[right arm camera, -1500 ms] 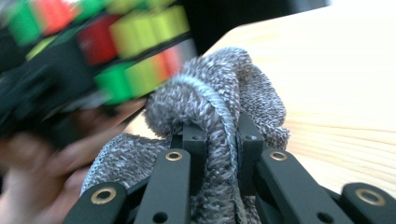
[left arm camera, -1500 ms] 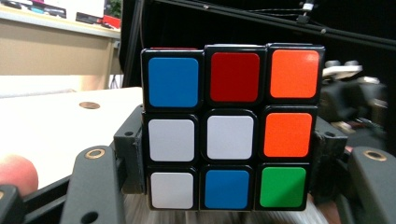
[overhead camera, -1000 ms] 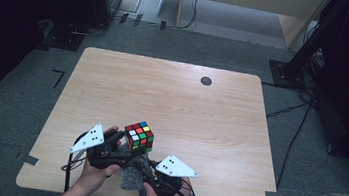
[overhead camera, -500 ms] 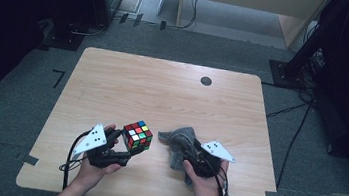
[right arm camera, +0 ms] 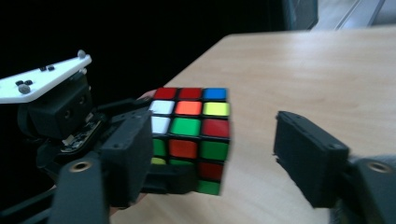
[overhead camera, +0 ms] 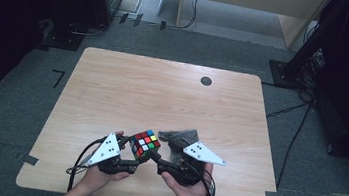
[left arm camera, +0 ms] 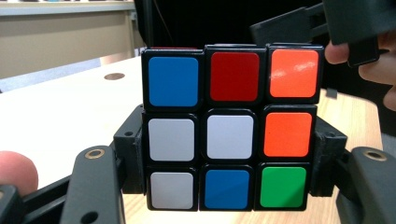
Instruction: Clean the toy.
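While the cube (overhead camera: 144,144) sits clamped between the left gripper's (overhead camera: 131,157) fingers, it is held just above the near edge of the bench (overhead camera: 162,96), between the two hands. In the left gripper view the cube (left arm camera: 231,128) faces the camera: top row blue, red, orange; middle white, white, orange; bottom white, blue, green. Black fingers (left arm camera: 133,154) press on its two sides. The right gripper (overhead camera: 158,162) is just beside the cube, its tips pointing at the cube's right lower corner. Its fingers have just been opening and now stand wide; in the right gripper view the cube (right arm camera: 191,135) lies in the gap nearer the left finger (right arm camera: 128,156), the other finger well clear, no grip. A grey cloth (overhead camera: 180,138) lies crumpled on the bench just behind the right gripper, right of the cube. A dark round spot (overhead camera: 206,81) marks the far side of the bench.
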`<action>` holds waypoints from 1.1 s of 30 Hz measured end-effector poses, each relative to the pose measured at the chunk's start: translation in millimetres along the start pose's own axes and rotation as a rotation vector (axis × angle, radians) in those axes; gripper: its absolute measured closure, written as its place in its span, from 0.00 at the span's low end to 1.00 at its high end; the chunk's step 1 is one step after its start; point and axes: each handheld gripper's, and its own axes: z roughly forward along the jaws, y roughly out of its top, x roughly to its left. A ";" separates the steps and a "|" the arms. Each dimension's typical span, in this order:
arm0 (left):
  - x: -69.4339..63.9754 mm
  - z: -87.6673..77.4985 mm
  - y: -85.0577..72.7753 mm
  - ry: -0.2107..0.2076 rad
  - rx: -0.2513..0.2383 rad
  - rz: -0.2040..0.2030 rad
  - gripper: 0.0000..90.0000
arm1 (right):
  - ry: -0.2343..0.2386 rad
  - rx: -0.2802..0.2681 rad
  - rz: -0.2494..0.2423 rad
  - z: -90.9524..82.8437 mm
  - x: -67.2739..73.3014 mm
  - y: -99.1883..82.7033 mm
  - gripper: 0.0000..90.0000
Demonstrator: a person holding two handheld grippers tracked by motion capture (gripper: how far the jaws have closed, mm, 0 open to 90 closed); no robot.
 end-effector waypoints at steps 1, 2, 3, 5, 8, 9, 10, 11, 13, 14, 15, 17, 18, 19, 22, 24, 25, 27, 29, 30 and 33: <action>-3.1 1.9 -0.3 0.003 0.010 0.022 0.37 | 0.001 0.014 0.014 2.7 0.3 -1.6 0.25; -6.1 3.6 -0.7 0.004 0.018 0.043 0.37 | 0.008 0.028 0.033 4.8 0.2 -3.1 0.24; -9.0 5.2 -1.0 0.004 0.023 0.062 0.37 | 0.005 0.041 0.045 6.6 0.1 -4.5 0.23; -14.3 7.9 -1.2 0.002 0.032 0.099 0.37 | -0.012 0.063 0.049 10.2 0.4 -7.0 0.22; -22.0 11.3 -1.9 0.002 0.042 0.137 0.37 | -0.024 0.095 0.061 15.3 0.6 -10.4 0.23; -24.1 11.8 -2.0 0.001 0.042 0.151 0.37 | -0.036 0.099 0.066 16.0 0.6 -11.5 0.26; -26.0 12.2 -1.9 0.000 0.042 0.158 0.37 | -0.051 0.101 0.072 16.6 0.1 -12.7 0.28; -27.1 12.7 -1.9 0.008 0.047 0.166 0.37 | -0.047 0.108 0.083 17.2 -0.7 -13.6 0.30; -26.9 12.9 -2.2 0.014 0.049 0.170 0.37 | -0.031 0.096 0.093 16.2 -1.3 -15.2 0.37; -26.5 12.6 -2.2 0.010 0.046 0.168 0.37 | -0.035 0.096 0.091 15.9 -0.3 -15.3 0.37; -26.6 12.5 -2.2 0.011 0.043 0.168 0.37 | -0.038 0.093 0.090 15.6 0.3 -15.1 0.38; -26.8 12.8 -1.9 0.010 0.037 0.167 0.37 | -0.046 0.087 0.096 14.4 1.5 -14.7 0.38; -27.2 13.1 -2.0 0.012 0.036 0.170 0.37 | -0.049 0.081 0.098 13.9 1.7 -14.5 0.38; -27.9 13.5 -2.3 0.018 0.039 0.178 0.36 | -0.061 0.076 0.098 12.6 1.8 -14.2 0.38; -28.2 14.5 -3.7 0.040 0.057 0.192 0.34 | -0.076 0.059 0.102 10.4 0.3 -13.1 0.38; -26.4 13.4 -3.9 0.039 0.052 0.179 0.33 | -0.087 0.036 0.110 6.8 -3.0 -10.9 0.38; -25.8 12.4 -3.5 0.038 0.047 0.177 0.33 | -0.094 0.029 0.117 4.6 -4.6 -9.6 0.38; -25.7 11.0 -2.3 0.034 0.034 0.176 0.33 | -0.100 0.015 0.128 1.7 -7.7 -7.9 0.38; -26.5 10.9 -1.7 0.035 0.030 0.175 0.34 | -0.097 0.011 0.136 0.7 -9.3 -7.7 0.38; -27.0 11.1 -1.6 0.037 0.028 0.177 0.34 | -0.095 0.012 0.140 1.0 -9.2 -8.0 0.38; -27.5 11.3 -1.4 0.036 0.028 0.178 0.34 | -0.086 0.018 0.143 2.8 -8.1 -9.3 0.38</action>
